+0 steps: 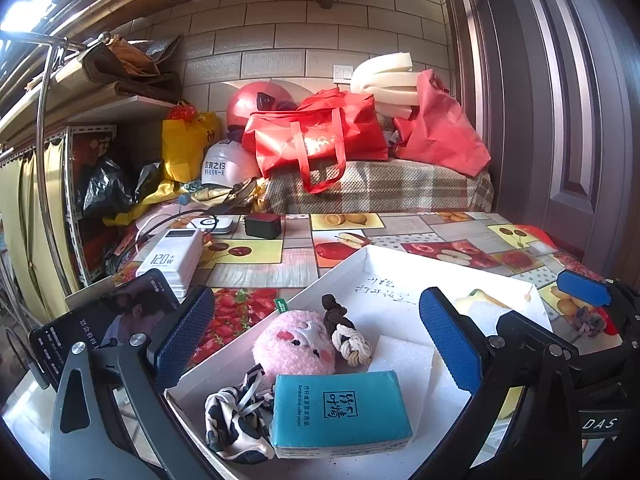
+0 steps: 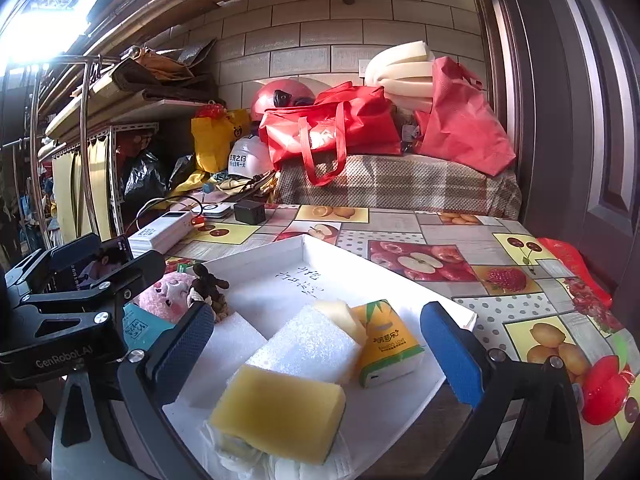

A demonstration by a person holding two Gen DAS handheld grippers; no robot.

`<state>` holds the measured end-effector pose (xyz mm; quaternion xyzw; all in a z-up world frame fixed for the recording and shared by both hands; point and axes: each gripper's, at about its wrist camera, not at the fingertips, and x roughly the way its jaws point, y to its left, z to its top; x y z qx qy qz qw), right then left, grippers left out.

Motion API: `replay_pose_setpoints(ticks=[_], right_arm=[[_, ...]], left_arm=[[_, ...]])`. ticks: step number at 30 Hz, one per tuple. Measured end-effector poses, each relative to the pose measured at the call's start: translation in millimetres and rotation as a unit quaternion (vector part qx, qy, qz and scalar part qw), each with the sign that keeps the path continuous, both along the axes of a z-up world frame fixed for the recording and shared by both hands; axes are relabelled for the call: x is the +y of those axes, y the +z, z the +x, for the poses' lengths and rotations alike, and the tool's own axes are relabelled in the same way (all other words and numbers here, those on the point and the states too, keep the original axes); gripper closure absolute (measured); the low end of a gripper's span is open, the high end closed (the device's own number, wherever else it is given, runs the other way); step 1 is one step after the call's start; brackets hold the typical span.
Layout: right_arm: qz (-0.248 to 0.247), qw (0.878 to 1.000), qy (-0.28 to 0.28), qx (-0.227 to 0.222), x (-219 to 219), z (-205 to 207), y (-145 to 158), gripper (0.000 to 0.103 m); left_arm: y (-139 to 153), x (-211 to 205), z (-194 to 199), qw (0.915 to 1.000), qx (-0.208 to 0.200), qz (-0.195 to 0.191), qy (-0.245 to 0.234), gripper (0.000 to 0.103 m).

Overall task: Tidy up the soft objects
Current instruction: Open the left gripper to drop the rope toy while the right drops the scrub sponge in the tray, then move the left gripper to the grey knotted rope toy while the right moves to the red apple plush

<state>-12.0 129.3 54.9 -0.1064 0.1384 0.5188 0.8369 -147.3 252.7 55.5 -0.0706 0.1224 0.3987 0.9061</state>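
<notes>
A shallow white box [image 1: 362, 258] [image 2: 298, 245] holds the soft things. Its left half has a teal tissue pack [image 1: 340, 412], a pink plush face [image 1: 294, 346], a knotted rope piece [image 1: 352, 344] and a black-and-white scrunchie [image 1: 236, 420]. Its right half has a yellow sponge [image 2: 280, 408], white foam blocks [image 2: 312, 346] and a yellow tissue pack [image 2: 390, 342]. My left gripper [image 1: 318, 344] stands open over the plush and teal pack, pressing on nothing. My right gripper [image 2: 320, 354] is open too, its blue pads wide of the foam and sponge.
The box rests on a fruit-print tablecloth [image 2: 460, 248]. A phone [image 1: 108, 320], a white power bank [image 1: 172, 258] and a black charger [image 1: 262, 225] lie to the left. Red bags [image 1: 320, 136] and helmets pile up behind. A small scrunchie [image 1: 588, 320] lies right of the box.
</notes>
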Motion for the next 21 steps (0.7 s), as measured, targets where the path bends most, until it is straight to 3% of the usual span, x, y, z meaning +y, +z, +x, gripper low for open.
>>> replay_pose_setpoints(ticks=[21], right_arm=[[0.026,0.999,-0.034,0.001,-13.8,1.3,2.4,0.0]], left_arm=[[2.4,0.6,-1.2,1.0,-0.003,0.0,0.003,0.0]])
